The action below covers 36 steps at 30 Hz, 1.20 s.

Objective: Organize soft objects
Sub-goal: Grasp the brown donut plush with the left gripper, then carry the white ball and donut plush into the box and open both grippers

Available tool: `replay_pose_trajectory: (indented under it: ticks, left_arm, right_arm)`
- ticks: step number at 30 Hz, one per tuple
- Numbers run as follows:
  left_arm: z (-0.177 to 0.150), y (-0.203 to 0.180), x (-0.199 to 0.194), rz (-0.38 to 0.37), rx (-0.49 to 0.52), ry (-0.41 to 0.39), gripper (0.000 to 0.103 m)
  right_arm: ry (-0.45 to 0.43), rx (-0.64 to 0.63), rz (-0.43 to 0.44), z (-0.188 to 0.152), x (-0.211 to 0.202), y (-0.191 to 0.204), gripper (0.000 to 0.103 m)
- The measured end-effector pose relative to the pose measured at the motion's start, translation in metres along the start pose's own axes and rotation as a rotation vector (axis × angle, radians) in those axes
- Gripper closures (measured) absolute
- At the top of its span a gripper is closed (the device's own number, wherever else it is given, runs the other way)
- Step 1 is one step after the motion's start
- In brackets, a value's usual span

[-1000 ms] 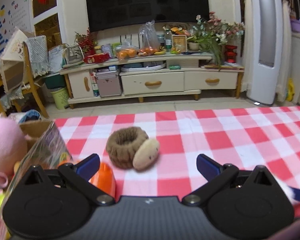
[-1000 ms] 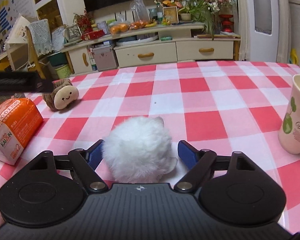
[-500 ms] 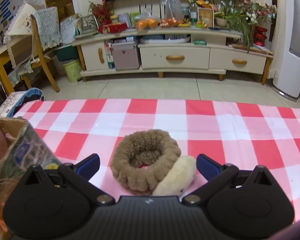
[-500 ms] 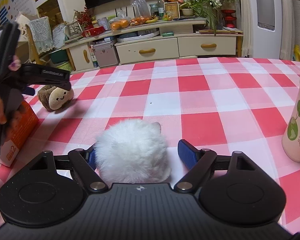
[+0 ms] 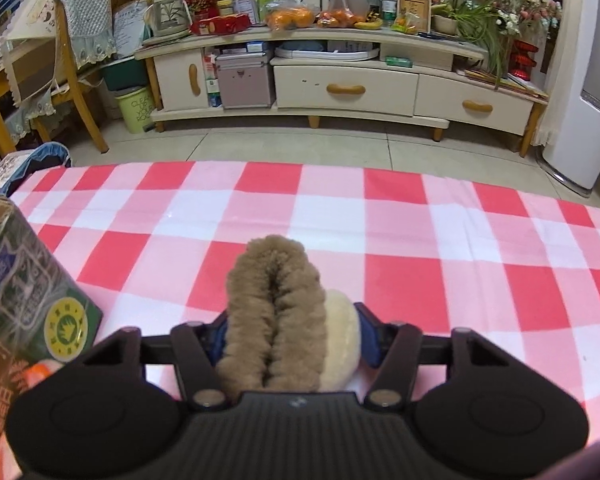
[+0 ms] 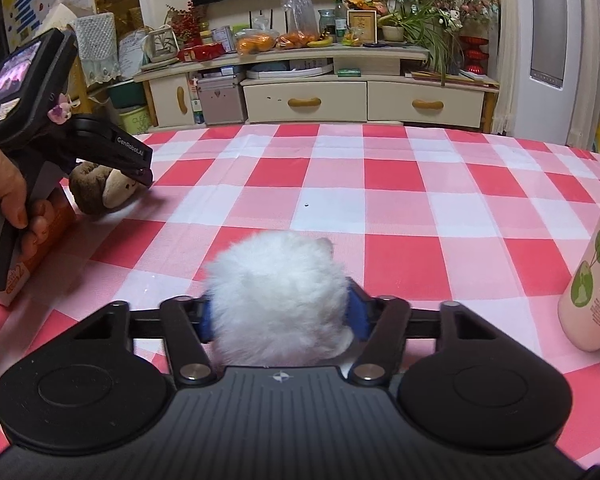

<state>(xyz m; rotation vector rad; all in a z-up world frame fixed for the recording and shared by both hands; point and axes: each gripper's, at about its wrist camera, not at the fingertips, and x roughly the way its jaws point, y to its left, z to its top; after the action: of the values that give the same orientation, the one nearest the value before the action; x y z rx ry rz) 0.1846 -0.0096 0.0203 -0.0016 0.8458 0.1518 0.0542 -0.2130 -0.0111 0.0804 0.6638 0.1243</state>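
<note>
A brown fuzzy ring with a cream plush face [image 5: 276, 304] lies on the red-checked tablecloth [image 5: 440, 248]. My left gripper [image 5: 292, 336] has its jaws closing on it, and the blue pads squash the ring into a narrow oval. The right wrist view shows the same plush [image 6: 96, 194] at the far left under the left gripper [image 6: 140, 168], which a hand holds. A white fluffy ball [image 6: 276, 300] sits between the blue pads of my right gripper [image 6: 280, 316]. Those jaws are closing too, and the pads press into its sides.
A green printed carton [image 5: 28, 292] stands close on the left. An orange packet [image 6: 40, 236] lies behind the hand. A paper cup with a green plant print [image 6: 596, 280] stands at the right edge. Beyond the table's far edge are floor and a TV cabinet [image 5: 340, 88].
My left gripper came forward and down around the brown plush ring, then shut and squeezed it narrow. My right gripper stayed in place and its jaws came in against the white ball.
</note>
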Motion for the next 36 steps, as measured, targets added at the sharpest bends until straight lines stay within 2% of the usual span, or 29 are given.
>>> replay_pose_trajectory:
  ticks: [6, 17, 26, 36]
  left_arm:
    - [-0.006, -0.007, -0.024, -0.049, 0.02, -0.022, 0.048]
    - [-0.031, -0.011, -0.089, -0.146, 0.03, -0.058, 0.048]
    - [-0.054, 0.011, -0.131, -0.168, 0.035, -0.072, 0.048]
    - [-0.08, 0.04, -0.155, -0.166, 0.052, -0.085, 0.048]
  right_arm:
    - [-0.002, -0.004, 0.004, 0.0, 0.0, -0.003, 0.041]
    - [-0.016, -0.026, -0.021, -0.009, -0.009, -0.003, 0.042]
    - [-0.014, 0.005, -0.034, -0.024, -0.028, 0.003, 0.044]
    - [-0.01, 0.019, -0.028, -0.046, -0.073, 0.02, 0.045]
